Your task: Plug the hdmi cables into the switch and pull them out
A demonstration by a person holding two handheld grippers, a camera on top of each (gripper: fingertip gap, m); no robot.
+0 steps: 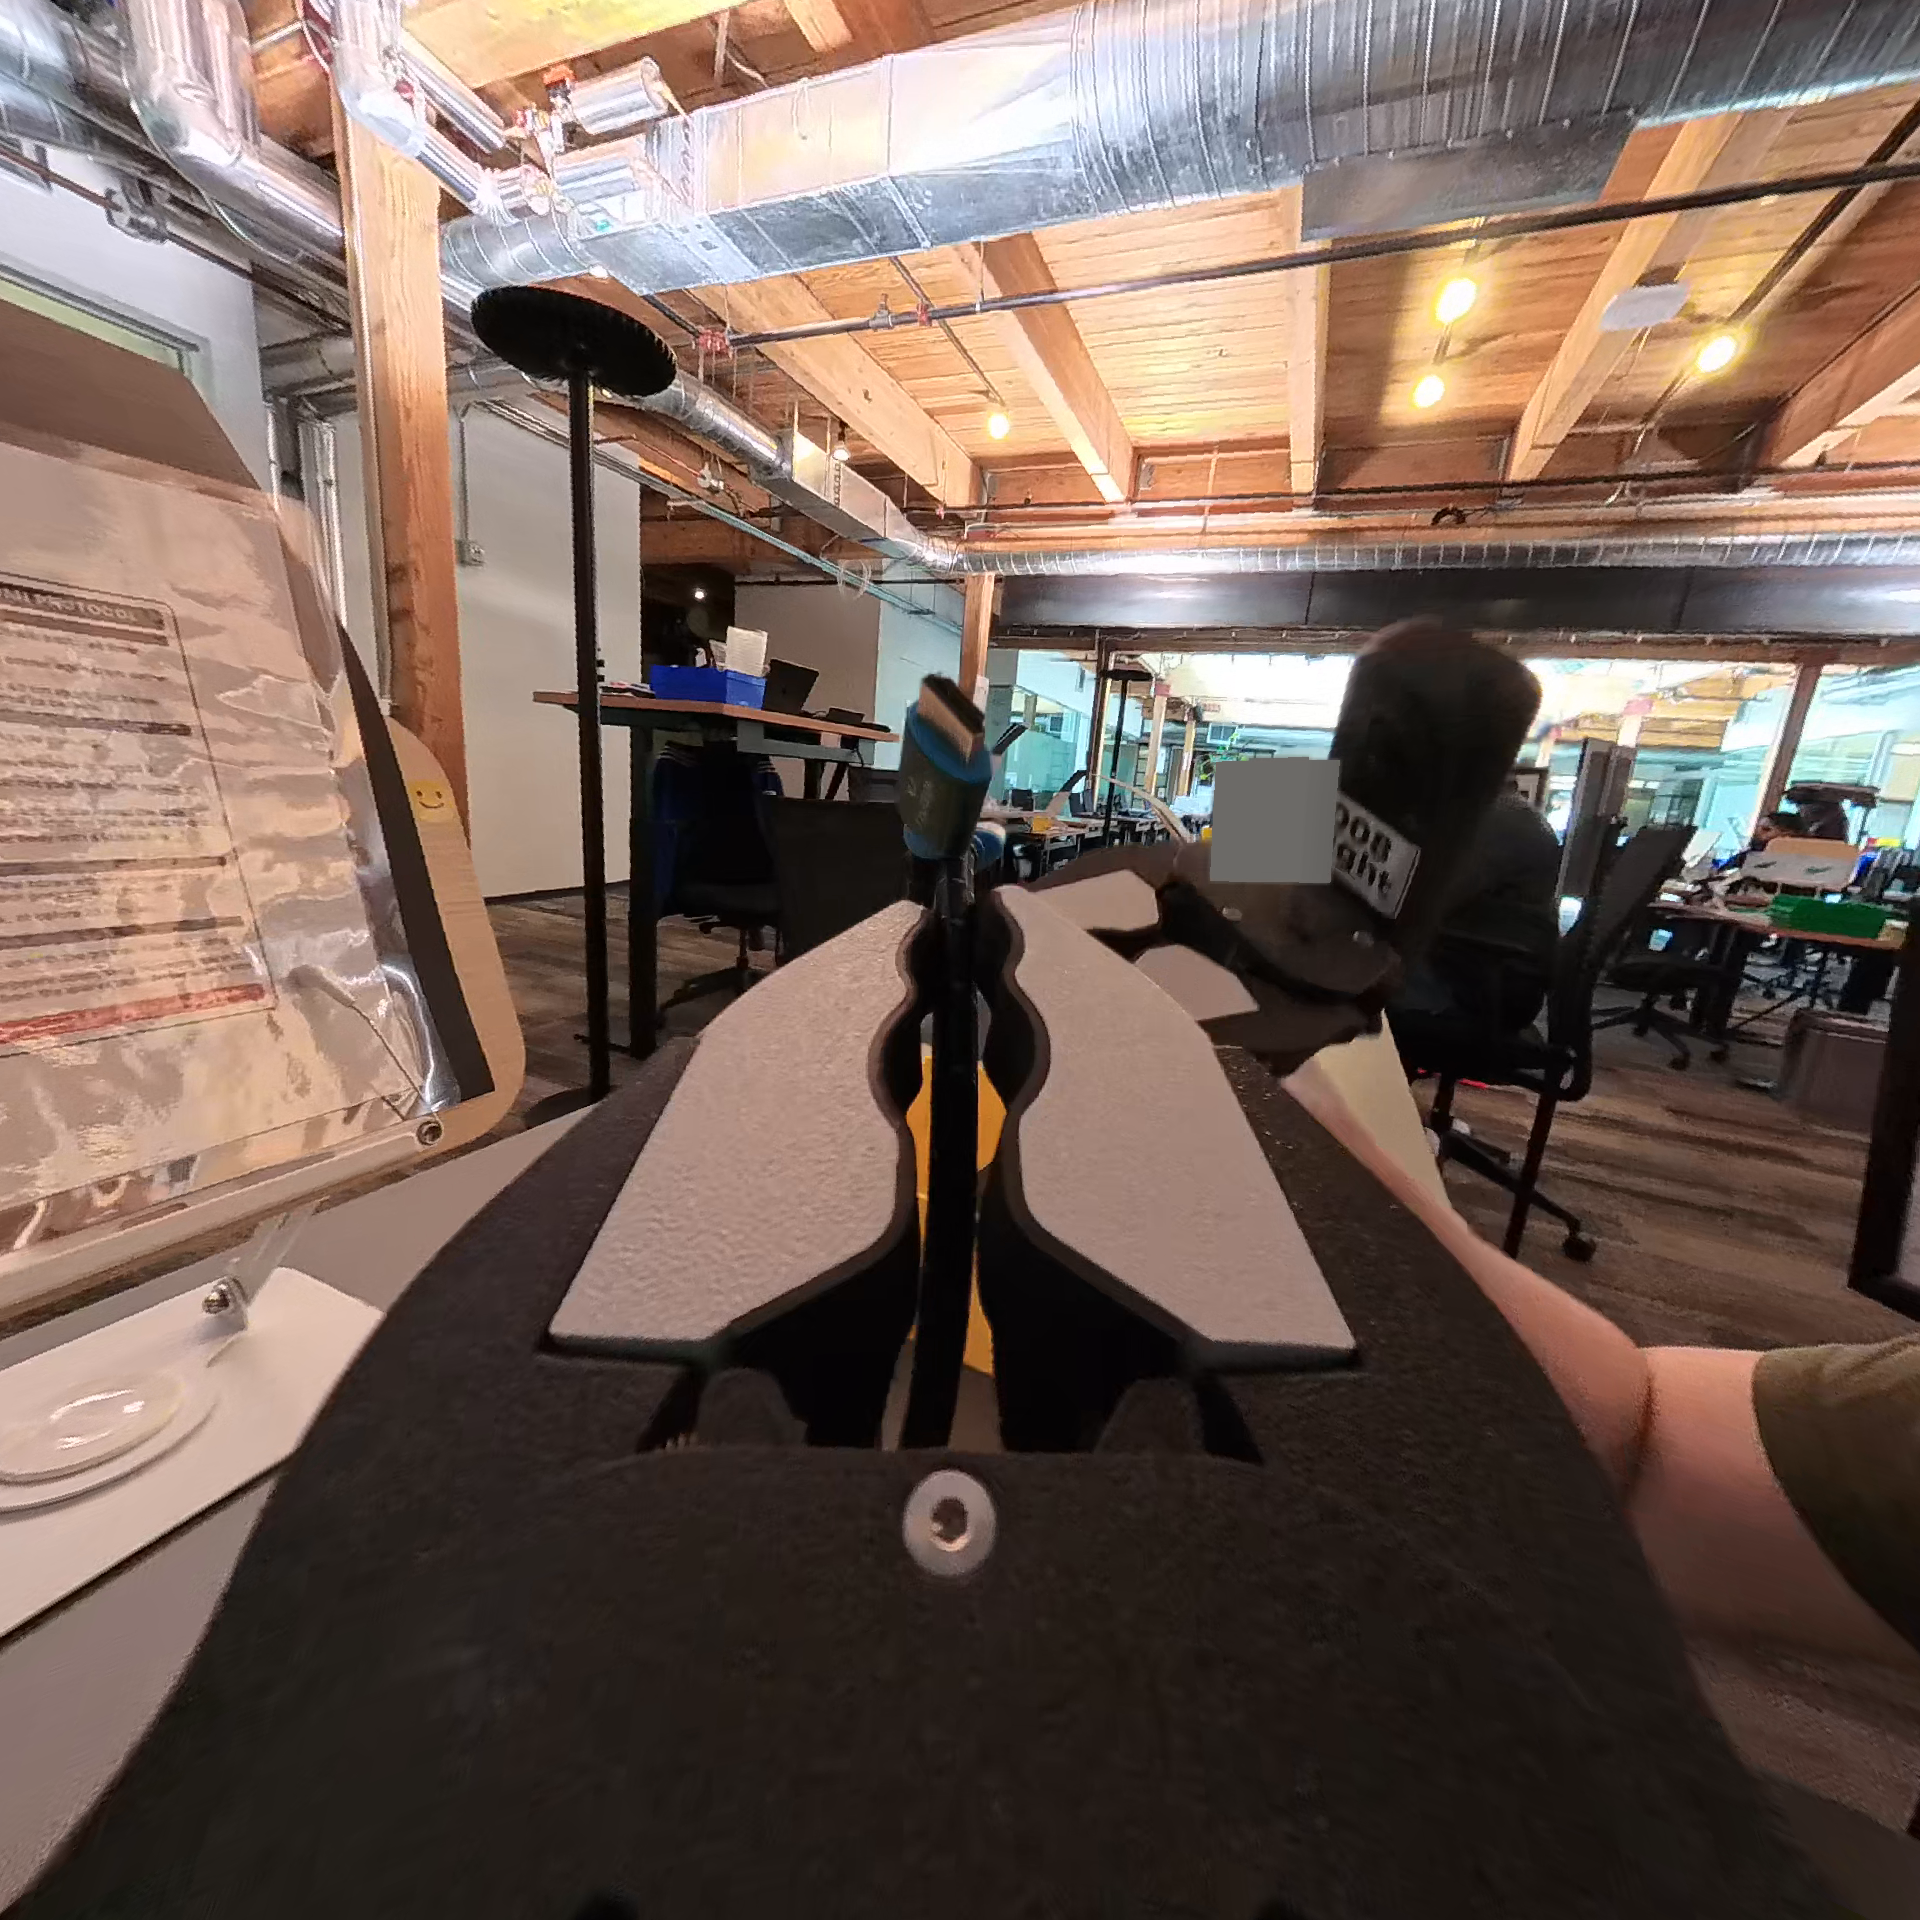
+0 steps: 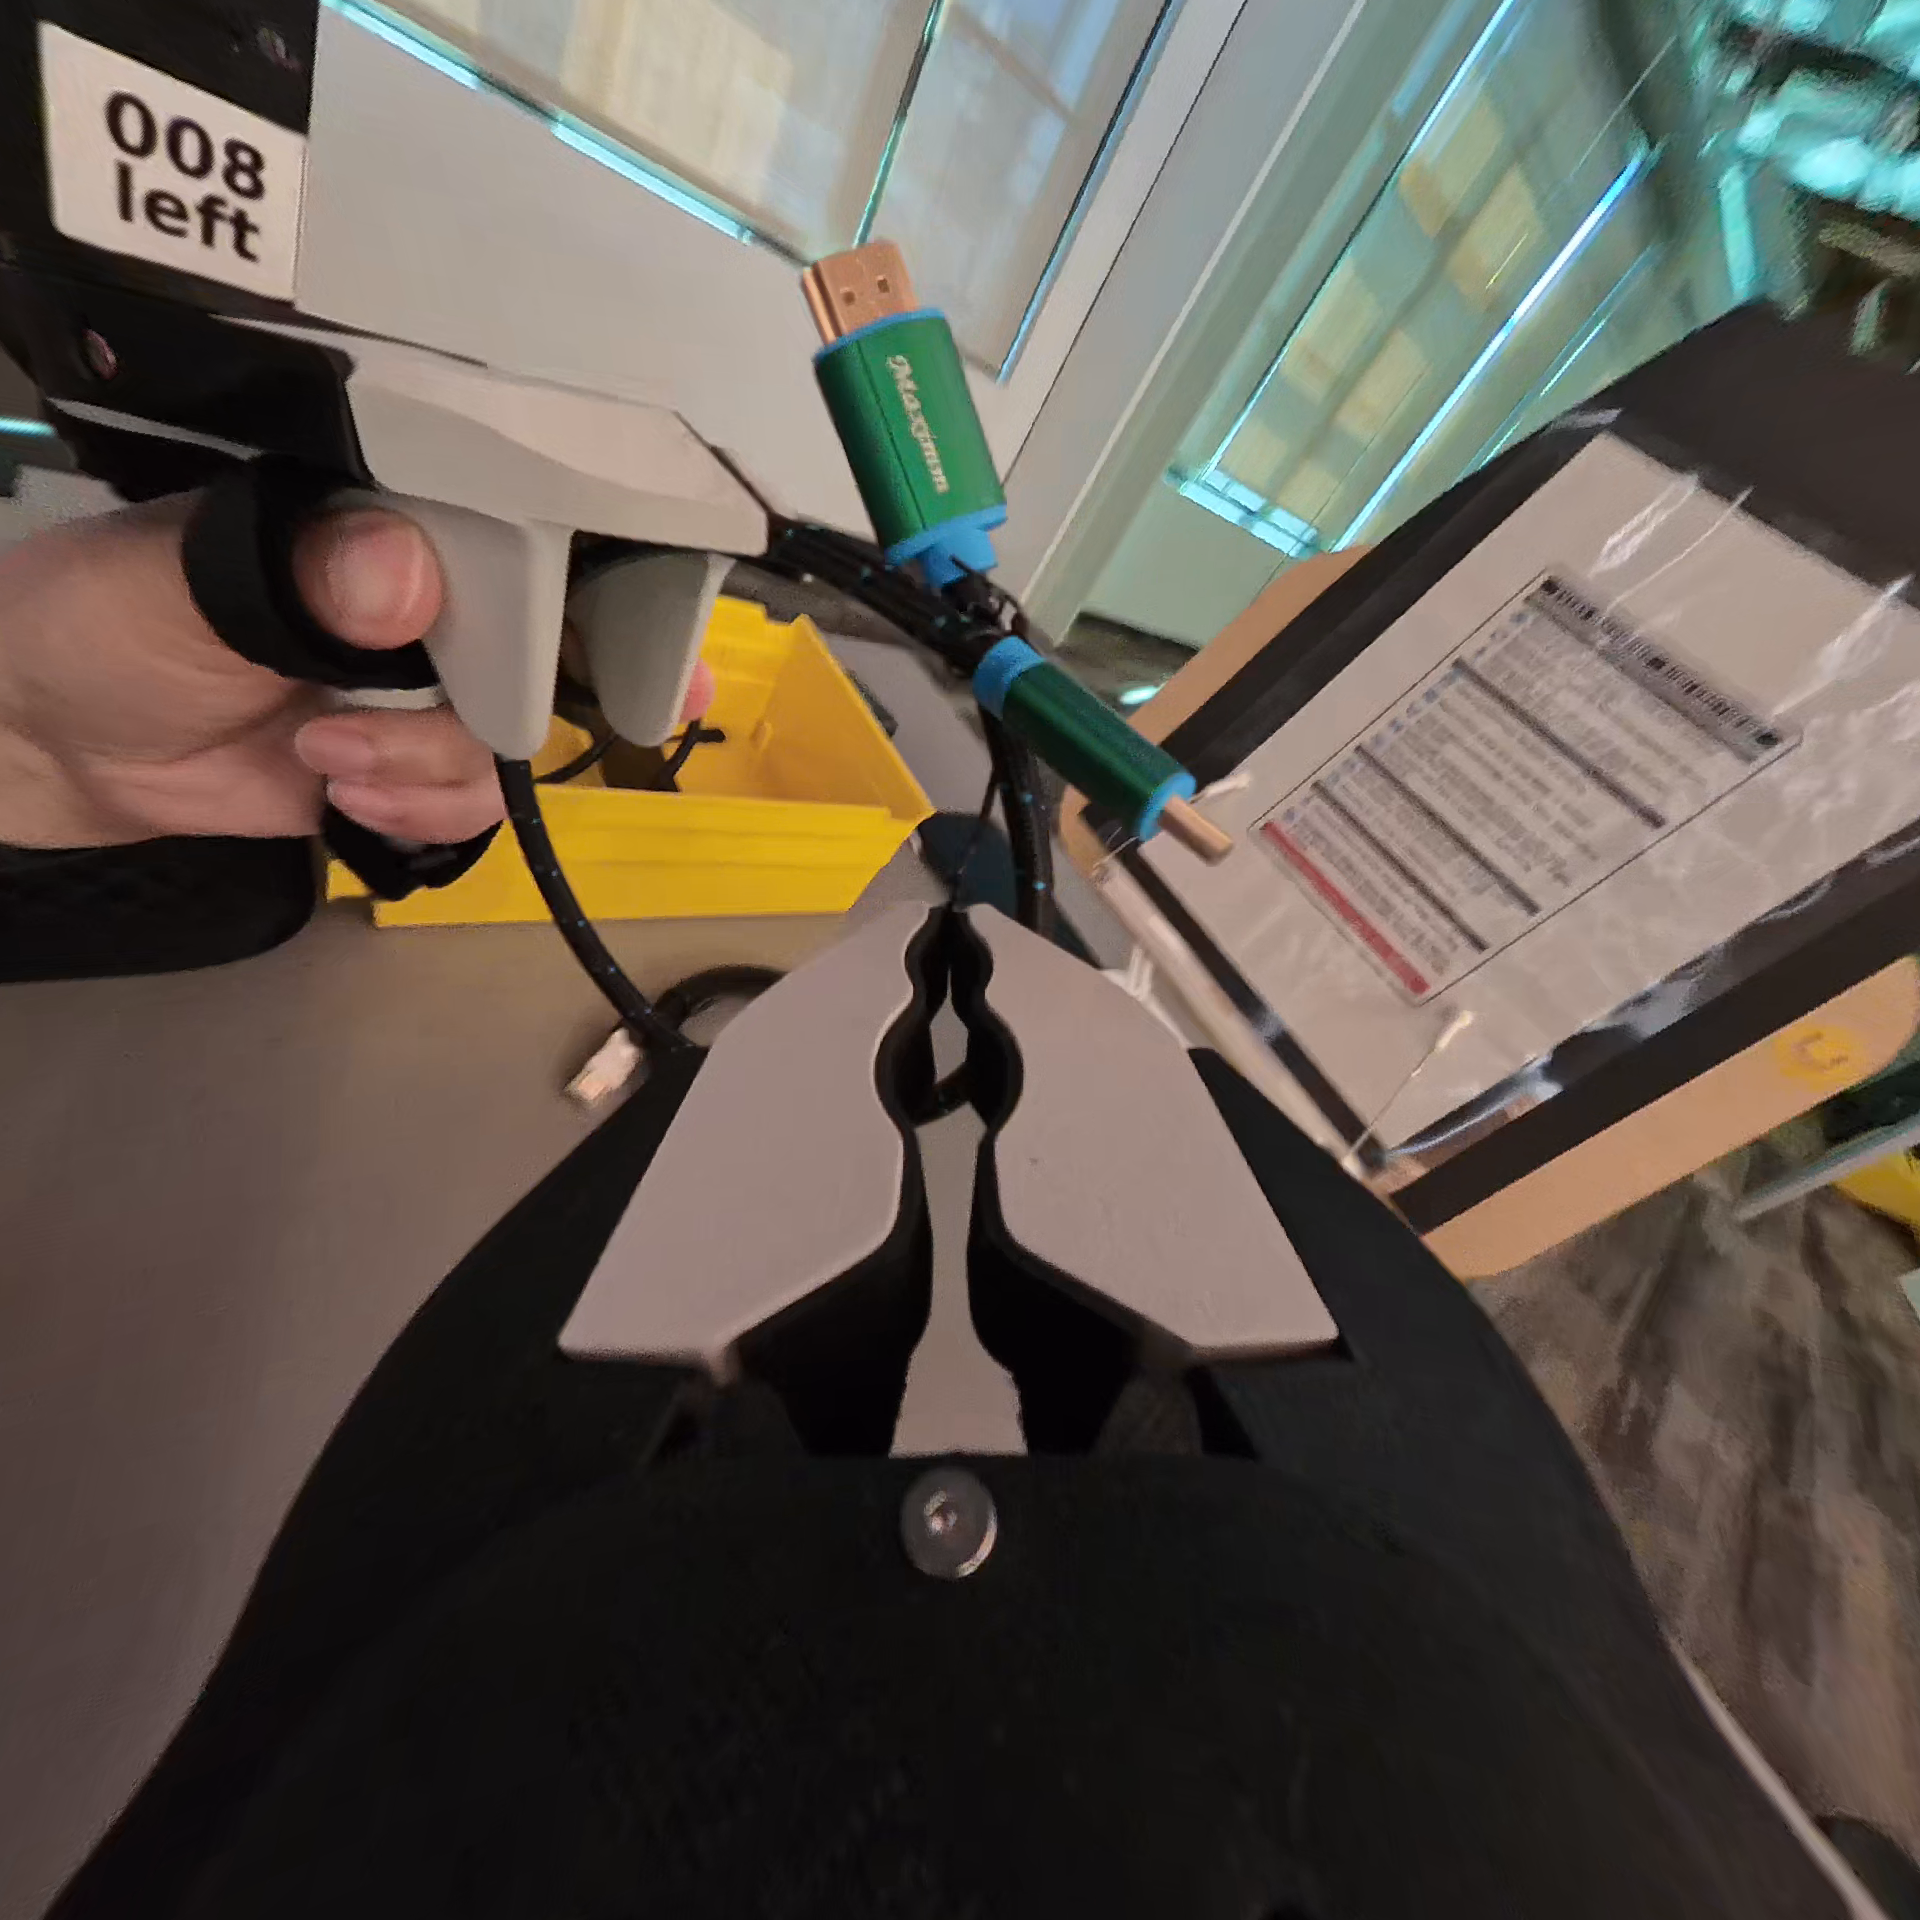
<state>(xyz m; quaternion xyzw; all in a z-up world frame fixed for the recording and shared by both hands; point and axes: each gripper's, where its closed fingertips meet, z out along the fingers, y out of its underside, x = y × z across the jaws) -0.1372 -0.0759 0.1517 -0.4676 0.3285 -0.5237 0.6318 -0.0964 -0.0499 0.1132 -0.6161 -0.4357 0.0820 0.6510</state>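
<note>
My left gripper (image 1: 961,914) is shut on a black braided HDMI cable (image 1: 951,1091) that runs up between its fingers. The cable's green plug with blue collars (image 1: 940,769) sticks up just past the tips. In the right wrist view the left gripper (image 2: 577,727) is at the upper left, in a hand, with the cable (image 2: 551,883) hanging from it. Two green plugs show there, one upright (image 2: 909,426) and one pointing down to the right (image 2: 1091,748), bound together by a black tie (image 2: 961,608). My right gripper (image 2: 951,914) is shut just below them, on a thin black strand of that tie. No switch is in view.
A yellow bin (image 2: 665,831) stands on the grey table (image 2: 260,1143) behind the grippers. A small silver connector (image 2: 608,1070) lies on the table. A board with a laminated sheet (image 2: 1507,779) stands close on the right, and to the left in the left wrist view (image 1: 156,831). The left gripper's tips are roughly 7 cm from the right gripper's.
</note>
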